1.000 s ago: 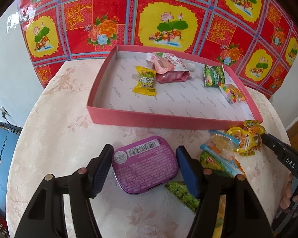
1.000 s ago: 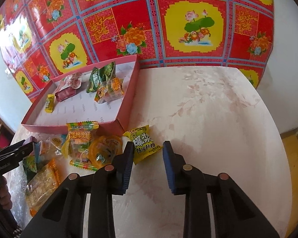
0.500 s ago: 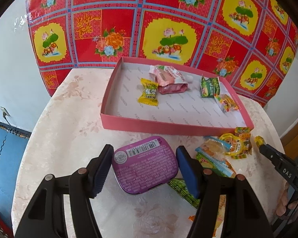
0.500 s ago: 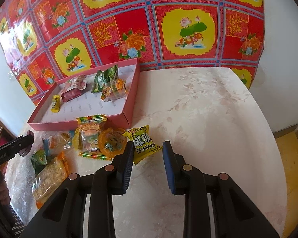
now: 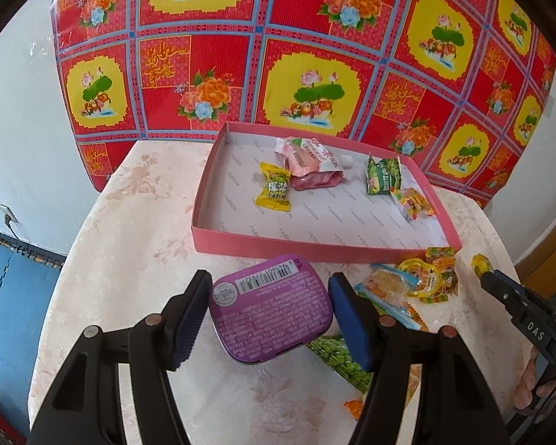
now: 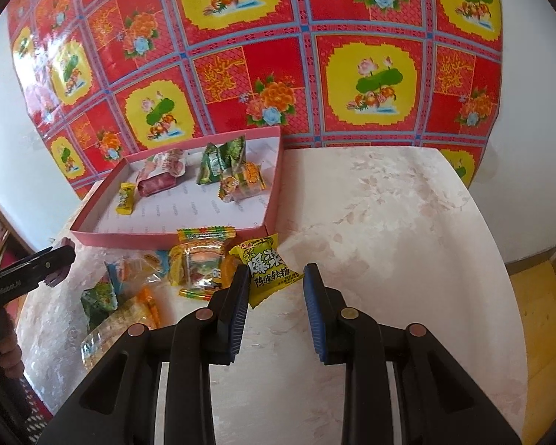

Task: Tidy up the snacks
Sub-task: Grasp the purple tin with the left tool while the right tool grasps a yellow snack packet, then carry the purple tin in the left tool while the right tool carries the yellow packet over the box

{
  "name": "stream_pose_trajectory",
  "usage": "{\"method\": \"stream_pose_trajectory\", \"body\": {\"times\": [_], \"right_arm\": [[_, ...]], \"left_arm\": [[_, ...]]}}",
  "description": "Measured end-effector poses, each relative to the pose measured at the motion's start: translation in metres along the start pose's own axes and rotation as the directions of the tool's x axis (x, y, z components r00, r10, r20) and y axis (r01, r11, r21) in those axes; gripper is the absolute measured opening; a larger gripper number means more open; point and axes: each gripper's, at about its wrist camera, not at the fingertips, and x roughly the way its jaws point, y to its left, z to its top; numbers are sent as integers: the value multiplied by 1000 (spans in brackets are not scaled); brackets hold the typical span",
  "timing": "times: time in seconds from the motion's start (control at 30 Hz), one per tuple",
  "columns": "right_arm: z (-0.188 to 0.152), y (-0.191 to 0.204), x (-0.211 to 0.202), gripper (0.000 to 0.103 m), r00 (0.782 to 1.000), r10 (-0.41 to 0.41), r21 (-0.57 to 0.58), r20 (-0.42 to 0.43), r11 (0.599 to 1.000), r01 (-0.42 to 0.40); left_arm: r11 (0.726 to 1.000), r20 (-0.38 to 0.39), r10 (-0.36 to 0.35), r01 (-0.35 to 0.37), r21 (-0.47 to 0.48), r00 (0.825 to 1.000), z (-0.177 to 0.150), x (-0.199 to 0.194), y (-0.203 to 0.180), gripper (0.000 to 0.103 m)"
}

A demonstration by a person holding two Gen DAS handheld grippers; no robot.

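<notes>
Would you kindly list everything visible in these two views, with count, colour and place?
tin: 1, purple, between the left fingers, above the table
tray: 1, pink, far side of the table, by the cloth
snacks in tray: about 5; yellow, pink, green, orange
yellow candy: 1, on the table, just ahead of the right fingers
loose snacks: a pile, mixed colours, on the table beside the tray's near wall
table: 1, pale floral
cloth: 1, red and yellow floral, behind the table
left gripper: fingers against the tin's two sides
right gripper: open, holding nothing
</notes>
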Motion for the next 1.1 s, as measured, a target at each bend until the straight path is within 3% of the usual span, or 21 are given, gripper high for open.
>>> {"method": "stream_pose_trajectory", "body": {"times": [0.77, 1.1], "right_arm": [[25, 16, 9, 30, 999, 32, -44, 7, 999, -32], [35, 24, 22, 30, 999, 42, -63, 1, 997, -41]], "left_arm": [[999, 39, -25, 24, 24, 999, 44, 19, -13, 69], [999, 10, -23, 22, 49, 1000, 58, 44, -19, 68]]}}
